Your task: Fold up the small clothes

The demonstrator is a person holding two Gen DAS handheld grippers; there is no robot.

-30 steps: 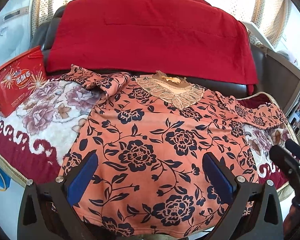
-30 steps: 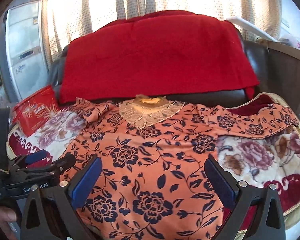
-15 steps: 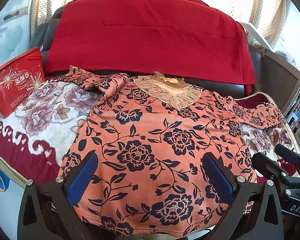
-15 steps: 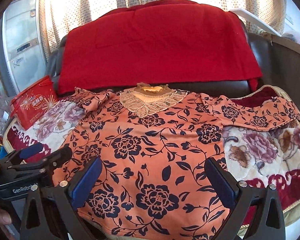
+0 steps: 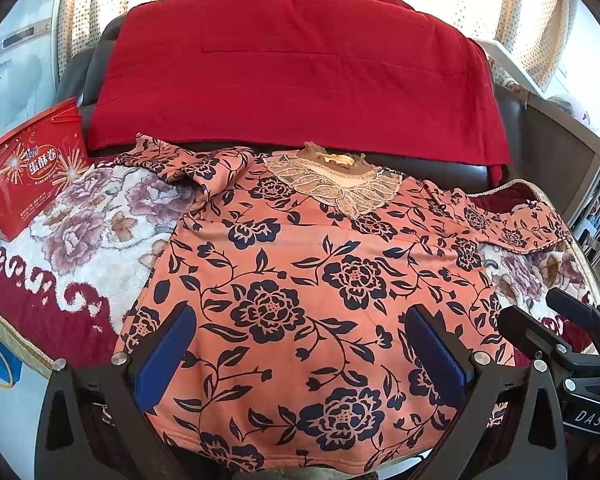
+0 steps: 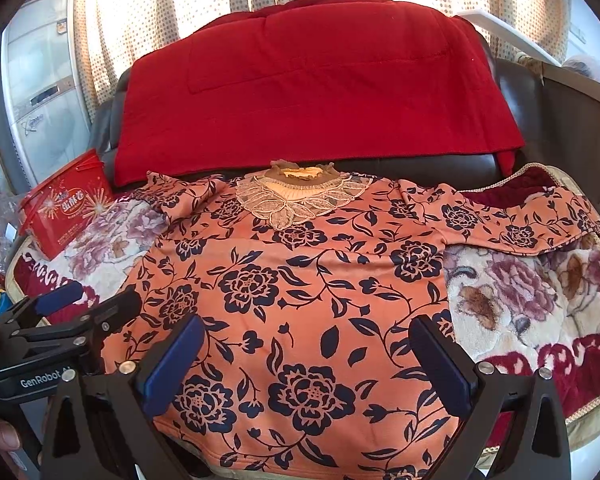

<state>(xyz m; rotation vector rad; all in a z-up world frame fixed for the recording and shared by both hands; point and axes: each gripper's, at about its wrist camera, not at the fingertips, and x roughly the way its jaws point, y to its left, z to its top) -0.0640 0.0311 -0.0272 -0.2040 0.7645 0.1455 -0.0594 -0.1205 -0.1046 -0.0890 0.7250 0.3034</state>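
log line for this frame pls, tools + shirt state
left tool: open, over hem | right tool: open, over hem | floral shirt: flat, unfolded, sleeves out | red tin: left of shirt

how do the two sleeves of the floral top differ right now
The left sleeve lies bunched and creased, ending close to the body near the red tin; the right sleeve stretches out long and nearly flat. The left sleeve rests mostly on the pale part of the floral blanket; the right sleeve's far end crosses its dark red border. Both share the orange cloth with navy flowers, and neither is folded in yet.
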